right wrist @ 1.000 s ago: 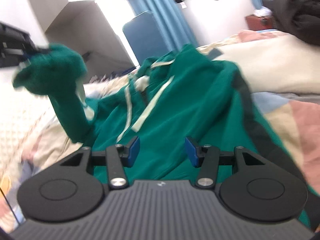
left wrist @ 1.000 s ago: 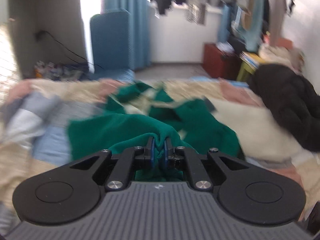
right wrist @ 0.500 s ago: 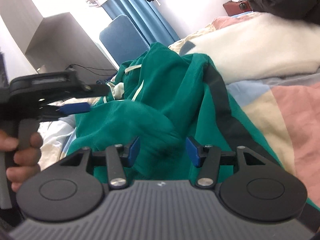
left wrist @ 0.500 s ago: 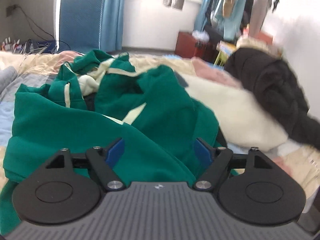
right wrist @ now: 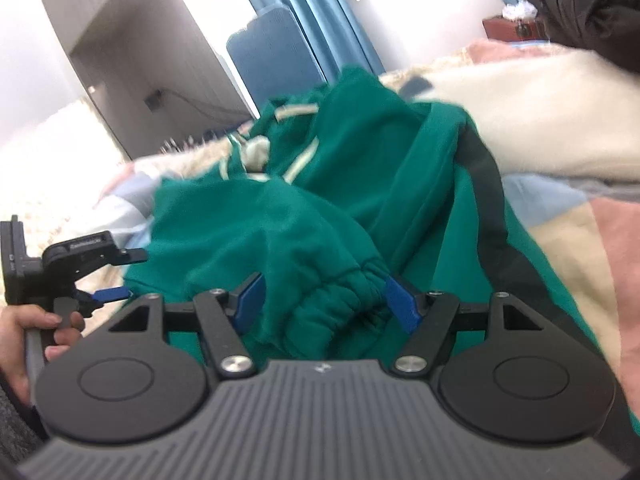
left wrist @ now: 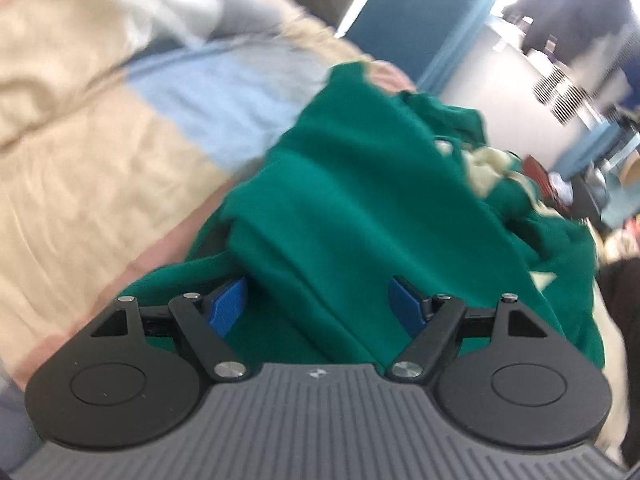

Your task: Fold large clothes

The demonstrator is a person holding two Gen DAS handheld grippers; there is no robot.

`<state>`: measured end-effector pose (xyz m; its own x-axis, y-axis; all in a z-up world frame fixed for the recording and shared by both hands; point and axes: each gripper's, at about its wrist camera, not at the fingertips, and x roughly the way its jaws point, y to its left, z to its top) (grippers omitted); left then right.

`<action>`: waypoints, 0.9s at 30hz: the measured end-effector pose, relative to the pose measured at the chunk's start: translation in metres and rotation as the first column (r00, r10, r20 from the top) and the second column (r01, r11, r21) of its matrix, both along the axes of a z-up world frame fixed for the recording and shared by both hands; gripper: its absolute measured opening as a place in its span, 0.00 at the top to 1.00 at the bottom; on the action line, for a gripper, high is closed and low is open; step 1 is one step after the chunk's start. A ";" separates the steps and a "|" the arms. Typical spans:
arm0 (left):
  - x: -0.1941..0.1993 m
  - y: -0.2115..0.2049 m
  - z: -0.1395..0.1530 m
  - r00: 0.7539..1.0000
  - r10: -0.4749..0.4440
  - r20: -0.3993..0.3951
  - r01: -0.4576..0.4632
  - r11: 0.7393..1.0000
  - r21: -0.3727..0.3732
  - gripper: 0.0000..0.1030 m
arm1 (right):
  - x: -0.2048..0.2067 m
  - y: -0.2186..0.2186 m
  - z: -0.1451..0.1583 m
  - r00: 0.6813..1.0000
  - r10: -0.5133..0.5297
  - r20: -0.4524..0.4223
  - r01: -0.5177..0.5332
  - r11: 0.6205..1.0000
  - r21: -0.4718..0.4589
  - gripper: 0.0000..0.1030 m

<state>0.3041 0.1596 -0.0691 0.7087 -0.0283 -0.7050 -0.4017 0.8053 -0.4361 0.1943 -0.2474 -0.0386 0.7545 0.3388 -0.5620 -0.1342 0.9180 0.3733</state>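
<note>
Green hoodie [right wrist: 328, 184] lay crumpled on the bed [left wrist: 100, 168], its sleeve now down across the body instead of hanging in the air as it did a second ago. Left gripper [left wrist: 318, 300] had let that sleeve go: fingers apart, nothing clamped, and it had swung down low beside the hem. Right gripper [right wrist: 322, 296] had just been opening; the ribbed cuff [right wrist: 356, 284] sat between its fingers, unpressed. Sleeve fold likely done; both sides need a fresh grasp.

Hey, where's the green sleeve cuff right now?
In the right wrist view, the ribbed cuff of the green hoodie lies low at centre, bunched between the right gripper's open jaws, on the patchwork bedspread.
</note>
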 end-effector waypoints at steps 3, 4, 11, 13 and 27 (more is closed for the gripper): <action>0.012 0.009 -0.015 0.999 0.000 0.046 0.004 0.996 -0.089 0.30 | 0.008 0.004 -0.010 0.999 0.027 -0.037 -0.028 1.000 -0.008 0.32; 0.018 0.009 -0.017 0.999 -0.001 0.052 0.006 0.996 -0.086 0.36 | 0.009 0.006 -0.013 0.998 0.037 -0.041 -0.038 0.999 -0.006 0.34; 0.013 0.021 0.000 0.991 -0.002 0.132 0.008 0.999 -0.046 0.93 | 0.005 0.009 -0.015 0.997 0.079 -0.006 -0.078 0.997 0.028 0.68; 0.001 0.035 0.015 0.983 0.013 0.184 -0.003 0.998 -0.055 0.93 | -0.002 0.012 -0.009 0.993 0.108 0.049 -0.110 0.994 0.030 0.73; 0.004 0.088 -0.027 0.994 0.061 0.093 -0.065 0.997 0.045 0.92 | 0.001 0.075 -0.032 0.966 0.260 -0.001 -0.259 0.962 -0.092 0.75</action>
